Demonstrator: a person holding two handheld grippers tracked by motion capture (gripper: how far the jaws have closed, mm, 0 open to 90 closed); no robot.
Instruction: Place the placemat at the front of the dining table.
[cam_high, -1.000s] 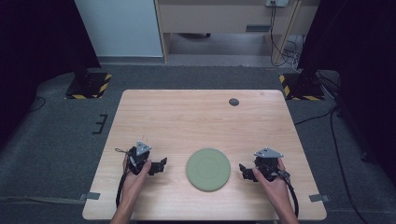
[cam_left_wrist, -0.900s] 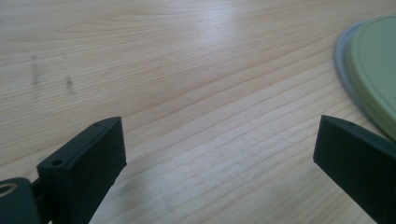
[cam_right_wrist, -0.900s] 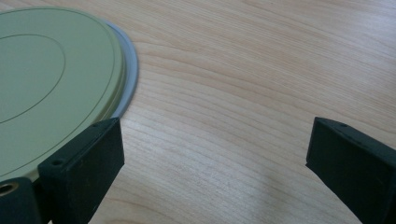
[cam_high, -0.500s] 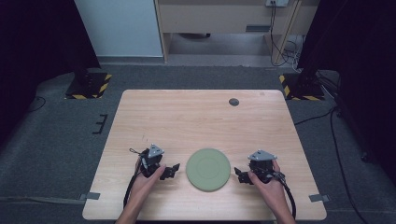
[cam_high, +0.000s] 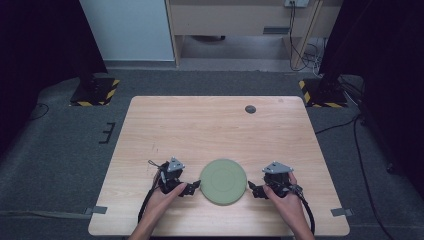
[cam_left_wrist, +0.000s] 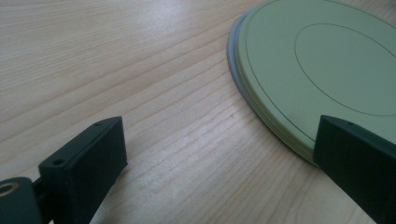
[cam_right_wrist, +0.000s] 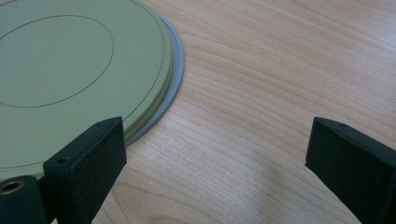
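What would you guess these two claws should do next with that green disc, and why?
Probably ease both inward until each straddles the rim. The left gripper and right gripper sit open on either side of the green disc, low over the table, and the gripper views show a grey edge beneath it, possibly a second disc.

Pale wooden table (cam_high: 220, 130) on grey carpet (cam_high: 65, 145), dark surroundings.
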